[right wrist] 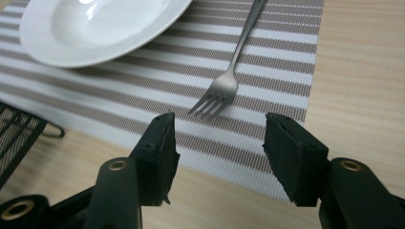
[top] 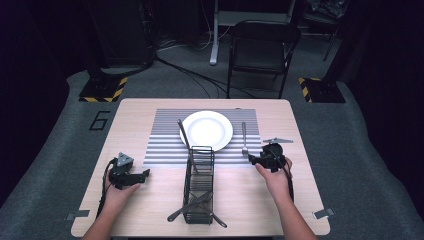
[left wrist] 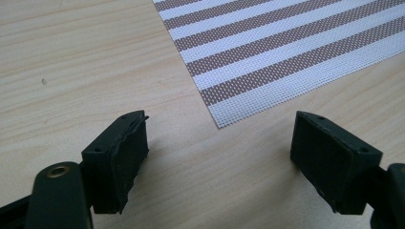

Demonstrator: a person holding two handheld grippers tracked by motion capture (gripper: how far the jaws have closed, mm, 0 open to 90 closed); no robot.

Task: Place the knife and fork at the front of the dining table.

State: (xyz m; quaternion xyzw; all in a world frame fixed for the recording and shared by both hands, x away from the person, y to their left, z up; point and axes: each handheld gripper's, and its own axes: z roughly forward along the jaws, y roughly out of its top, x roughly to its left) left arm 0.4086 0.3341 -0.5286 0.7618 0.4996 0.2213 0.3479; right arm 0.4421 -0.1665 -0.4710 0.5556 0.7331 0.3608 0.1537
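A white plate [top: 206, 130] sits on a striped placemat [top: 165, 147]. To its right on the mat lies a fork [top: 244, 137], tines toward me. My right gripper [top: 252, 159] hovers just short of those tines with its jaws open and nothing between them. In the right gripper view the fork [right wrist: 224, 88] lies beyond the gripper [right wrist: 219, 129], beside the plate [right wrist: 95, 28]. My left gripper [top: 145, 174] rests low at the table's left, jaws open and empty. In the left gripper view the gripper [left wrist: 219, 143] faces the placemat's corner [left wrist: 224, 119].
A black wire cutlery basket [top: 200, 185] stands in the middle of the wooden table [top: 150, 200], with utensils [top: 192, 206] lying in it and one long handle [top: 184, 132] leaning out over the mat. A folding chair [top: 262, 47] stands beyond the table.
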